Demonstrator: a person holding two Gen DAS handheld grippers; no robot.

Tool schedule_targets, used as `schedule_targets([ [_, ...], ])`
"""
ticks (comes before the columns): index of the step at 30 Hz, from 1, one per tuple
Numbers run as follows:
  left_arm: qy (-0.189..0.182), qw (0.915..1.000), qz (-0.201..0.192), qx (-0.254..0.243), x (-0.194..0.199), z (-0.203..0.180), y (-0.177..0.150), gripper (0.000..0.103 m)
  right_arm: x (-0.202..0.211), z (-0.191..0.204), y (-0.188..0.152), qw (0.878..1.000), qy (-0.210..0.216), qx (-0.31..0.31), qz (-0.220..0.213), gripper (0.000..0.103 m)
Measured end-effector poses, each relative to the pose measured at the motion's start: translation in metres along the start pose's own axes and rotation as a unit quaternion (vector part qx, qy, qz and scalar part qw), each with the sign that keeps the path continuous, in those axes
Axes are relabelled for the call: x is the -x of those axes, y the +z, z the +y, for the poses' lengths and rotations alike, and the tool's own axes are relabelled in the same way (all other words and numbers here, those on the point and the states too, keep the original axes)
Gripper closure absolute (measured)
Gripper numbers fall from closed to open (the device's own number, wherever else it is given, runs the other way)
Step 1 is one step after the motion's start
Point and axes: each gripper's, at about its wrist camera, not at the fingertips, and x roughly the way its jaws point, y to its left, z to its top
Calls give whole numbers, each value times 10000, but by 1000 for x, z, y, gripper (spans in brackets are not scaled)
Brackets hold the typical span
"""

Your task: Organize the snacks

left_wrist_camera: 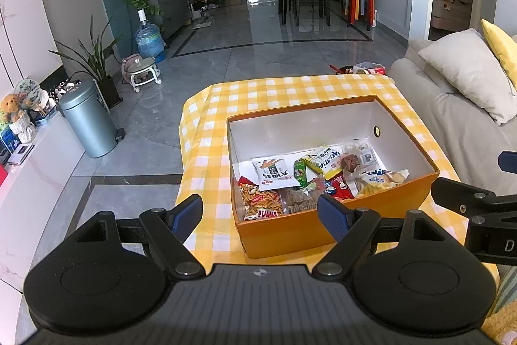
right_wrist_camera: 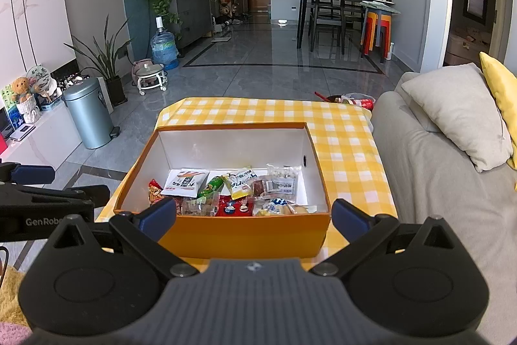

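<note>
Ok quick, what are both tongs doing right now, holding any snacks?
Left tongs: open, holding nothing, in front of the box.
Right tongs: open, holding nothing, also at the box's near side.

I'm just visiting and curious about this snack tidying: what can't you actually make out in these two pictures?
- Snacks by the orange box near wall: hidden behind that wall and the tool fingers, both views.
- Small print on the white packet: too small.
- Red items beyond the checked tablecloth: cut off by its far edge.
- Right tool in left view: cropped by the frame.
</note>
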Motion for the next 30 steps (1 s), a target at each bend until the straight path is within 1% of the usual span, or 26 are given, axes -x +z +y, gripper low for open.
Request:
schedule_targets([
  [15,24,10000,-21,27,4,-2,-2,8,0,1,-3,10000,-13,-19,61,4],
  [19,-58,9999,-25,87,6,-1,-1,8,1,1,-4,10000,-24,-13,70,4],
  [30,-81,9999,-81,119,12,-1,1,8,3,2,-4,10000,-35,20,62,4],
])
